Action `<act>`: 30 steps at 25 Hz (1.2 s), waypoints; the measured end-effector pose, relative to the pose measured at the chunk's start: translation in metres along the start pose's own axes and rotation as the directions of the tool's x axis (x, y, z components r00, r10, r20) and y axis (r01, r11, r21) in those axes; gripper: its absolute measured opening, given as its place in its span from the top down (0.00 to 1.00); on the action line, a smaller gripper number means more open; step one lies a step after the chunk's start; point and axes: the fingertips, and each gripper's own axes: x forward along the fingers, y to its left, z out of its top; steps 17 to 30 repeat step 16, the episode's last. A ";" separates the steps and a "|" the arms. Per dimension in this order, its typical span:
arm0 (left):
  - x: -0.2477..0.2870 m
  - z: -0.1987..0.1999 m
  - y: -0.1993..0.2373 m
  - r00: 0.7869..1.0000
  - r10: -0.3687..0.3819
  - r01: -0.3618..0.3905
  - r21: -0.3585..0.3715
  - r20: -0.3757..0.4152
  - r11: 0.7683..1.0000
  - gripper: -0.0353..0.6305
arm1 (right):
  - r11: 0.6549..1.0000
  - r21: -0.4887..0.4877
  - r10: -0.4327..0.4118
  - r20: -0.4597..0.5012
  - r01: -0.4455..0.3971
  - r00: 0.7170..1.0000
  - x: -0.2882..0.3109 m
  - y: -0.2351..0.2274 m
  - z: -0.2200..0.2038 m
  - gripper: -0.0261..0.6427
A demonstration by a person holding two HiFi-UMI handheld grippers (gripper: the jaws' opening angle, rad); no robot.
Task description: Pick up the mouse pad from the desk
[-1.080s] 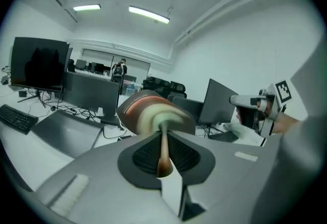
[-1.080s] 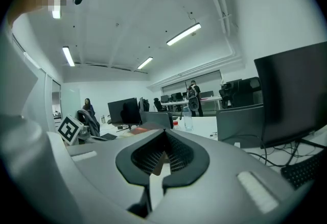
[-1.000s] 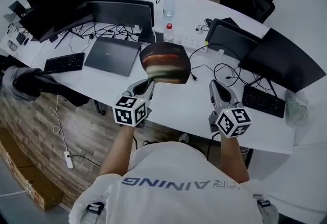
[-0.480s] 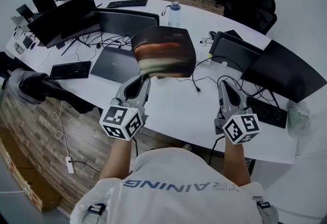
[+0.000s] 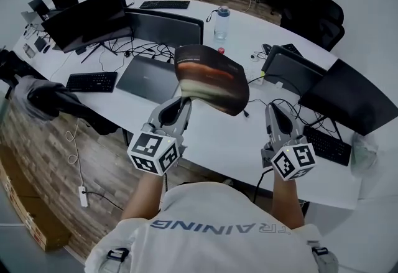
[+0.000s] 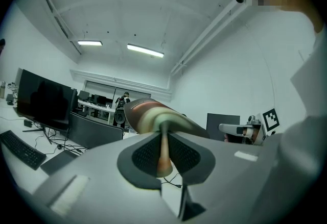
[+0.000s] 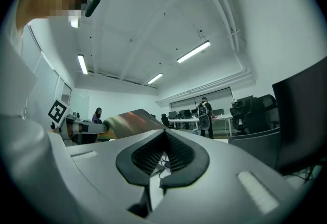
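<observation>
The mouse pad [image 5: 211,79] hangs clear above the worktop [image 5: 208,136], where we pinch its near edge between the almost closed jaws of our left gripper [image 5: 184,104], its sheet rising away from them, while our right gripper [image 5: 274,109], jaws together and empty, sits near on its right.
</observation>
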 end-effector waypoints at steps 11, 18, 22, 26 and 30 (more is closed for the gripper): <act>-0.001 0.002 0.005 1.000 0.015 -0.015 -0.019 0.013 1.000 0.89 | 1.000 0.009 0.006 -0.039 -0.006 0.999 0.004 -0.001 -0.014 0.94; 0.001 0.004 0.003 1.000 0.016 -0.016 -0.016 0.013 1.000 0.89 | 1.000 0.012 -0.001 -0.043 0.002 0.999 0.002 -0.005 -0.014 0.94; 0.001 0.004 0.003 1.000 0.016 -0.016 -0.016 0.013 1.000 0.89 | 1.000 0.012 -0.001 -0.043 0.002 0.999 0.002 -0.005 -0.014 0.94; 0.001 0.004 0.003 1.000 0.016 -0.016 -0.016 0.013 1.000 0.89 | 1.000 0.012 -0.001 -0.043 0.002 0.999 0.002 -0.005 -0.014 0.94; 0.001 0.004 0.003 1.000 0.016 -0.016 -0.016 0.013 1.000 0.89 | 1.000 0.012 -0.001 -0.043 0.002 0.999 0.002 -0.005 -0.014 0.94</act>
